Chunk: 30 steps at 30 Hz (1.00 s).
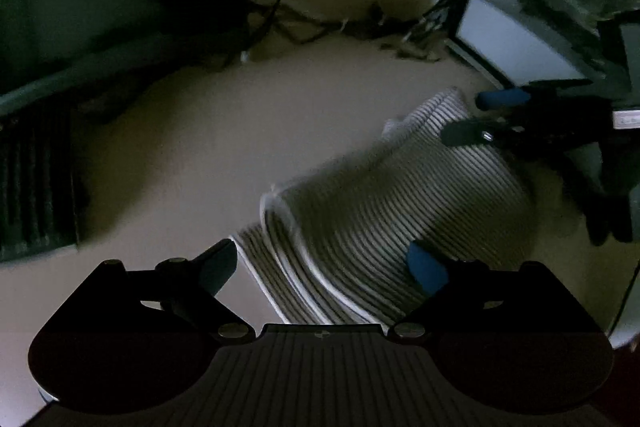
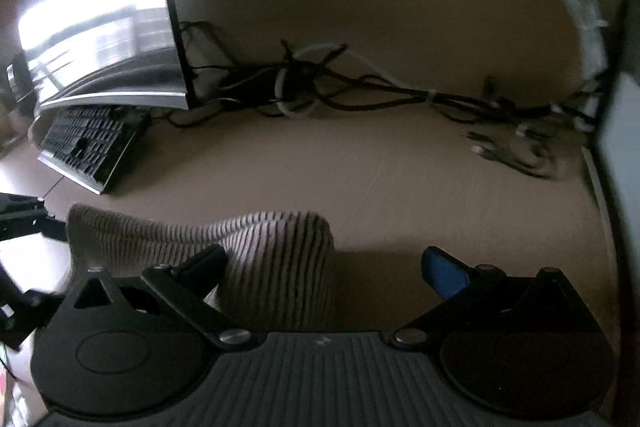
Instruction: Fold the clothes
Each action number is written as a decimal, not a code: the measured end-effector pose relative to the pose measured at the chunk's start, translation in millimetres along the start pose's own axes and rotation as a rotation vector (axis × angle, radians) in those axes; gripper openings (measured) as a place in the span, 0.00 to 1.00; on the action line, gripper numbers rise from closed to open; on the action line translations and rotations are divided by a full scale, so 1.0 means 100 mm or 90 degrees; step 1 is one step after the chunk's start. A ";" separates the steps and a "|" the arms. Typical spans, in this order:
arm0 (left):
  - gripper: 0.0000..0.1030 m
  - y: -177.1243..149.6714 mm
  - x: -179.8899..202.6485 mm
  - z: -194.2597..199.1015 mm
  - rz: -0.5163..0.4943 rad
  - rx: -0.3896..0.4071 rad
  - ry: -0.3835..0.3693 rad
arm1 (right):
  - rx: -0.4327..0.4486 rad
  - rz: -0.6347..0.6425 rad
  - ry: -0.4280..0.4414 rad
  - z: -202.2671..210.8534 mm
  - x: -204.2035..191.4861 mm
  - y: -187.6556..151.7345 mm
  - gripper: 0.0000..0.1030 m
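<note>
A white garment with thin dark stripes (image 1: 380, 211) lies folded in layers on the beige desk (image 1: 200, 147). My left gripper (image 1: 324, 267) is open, its fingers spread either side of the garment's near folded edge, just above it. My right gripper (image 1: 476, 119) shows in the left wrist view at the garment's far end, open. In the right wrist view the right gripper (image 2: 324, 263) is open over the garment (image 2: 260, 259); its left finger (image 2: 204, 263) sits over the cloth and its blue-padded finger (image 2: 444, 271) is over bare desk. The left gripper (image 2: 24, 215) shows at the left edge.
A curved monitor (image 2: 108, 39) and a black keyboard (image 2: 88, 147) stand at the back left of the desk. A tangle of black and white cables (image 2: 320, 87) runs along the wall. A second screen (image 1: 516, 51) stands by the right gripper.
</note>
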<state>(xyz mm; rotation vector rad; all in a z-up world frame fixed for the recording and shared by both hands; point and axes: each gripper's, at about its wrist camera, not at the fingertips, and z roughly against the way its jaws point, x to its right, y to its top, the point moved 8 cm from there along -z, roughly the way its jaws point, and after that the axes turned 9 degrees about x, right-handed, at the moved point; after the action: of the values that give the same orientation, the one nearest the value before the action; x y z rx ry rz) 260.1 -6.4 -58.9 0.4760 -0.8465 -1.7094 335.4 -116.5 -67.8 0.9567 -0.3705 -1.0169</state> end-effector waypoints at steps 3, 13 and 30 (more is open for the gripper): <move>0.93 0.04 -0.16 -0.07 -0.038 0.003 0.004 | -0.004 0.015 -0.041 0.25 -0.07 0.01 1.00; 1.00 0.30 -0.16 -0.26 0.043 -0.007 -0.187 | -0.108 -0.268 -0.007 0.44 -0.12 -0.58 1.00; 1.00 -0.11 0.01 -0.29 0.132 -0.039 -0.119 | -0.155 -0.430 0.054 -0.05 -0.09 -0.50 1.00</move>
<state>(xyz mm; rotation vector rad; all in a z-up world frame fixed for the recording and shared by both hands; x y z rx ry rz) 272.4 -14.5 -85.5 0.1810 -0.9396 -1.5988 306.7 -115.1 -110.0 0.9137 0.1686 -1.5845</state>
